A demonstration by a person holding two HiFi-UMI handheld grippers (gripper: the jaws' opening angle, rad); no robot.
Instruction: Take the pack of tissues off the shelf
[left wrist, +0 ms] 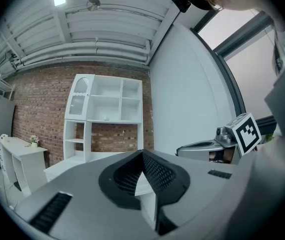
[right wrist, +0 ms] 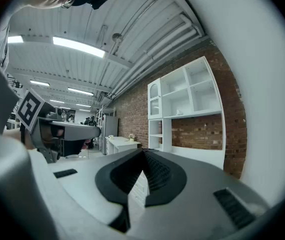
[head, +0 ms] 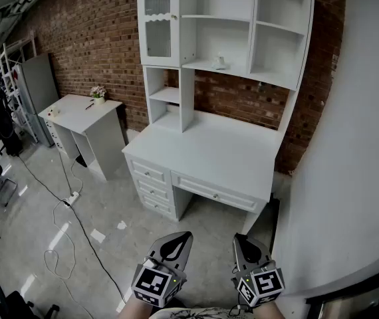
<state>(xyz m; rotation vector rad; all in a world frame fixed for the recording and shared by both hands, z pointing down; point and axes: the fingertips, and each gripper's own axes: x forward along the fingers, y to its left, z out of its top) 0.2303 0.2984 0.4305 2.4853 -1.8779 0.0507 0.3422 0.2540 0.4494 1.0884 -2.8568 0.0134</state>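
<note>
A small white pack of tissues (head: 219, 61) rests on the middle shelf of the white hutch (head: 188, 58) above a white desk (head: 209, 153) against the brick wall. The left gripper view shows the pack (left wrist: 106, 118) as a tiny far shape, and so does the right gripper view (right wrist: 178, 112). My left gripper (head: 185, 234) and right gripper (head: 239, 238) are held low at the bottom of the head view, well short of the desk, pointing toward it. Both are shut, their tips meeting with nothing between them (left wrist: 142, 154) (right wrist: 143, 153).
A smaller white desk (head: 86, 115) with a flower pot (head: 98, 93) stands at the left. A cable (head: 63, 224) and power strip (head: 72, 197) lie on the grey floor. A white wall (head: 356, 145) rises close on the right. A grey cabinet (head: 40, 85) stands far left.
</note>
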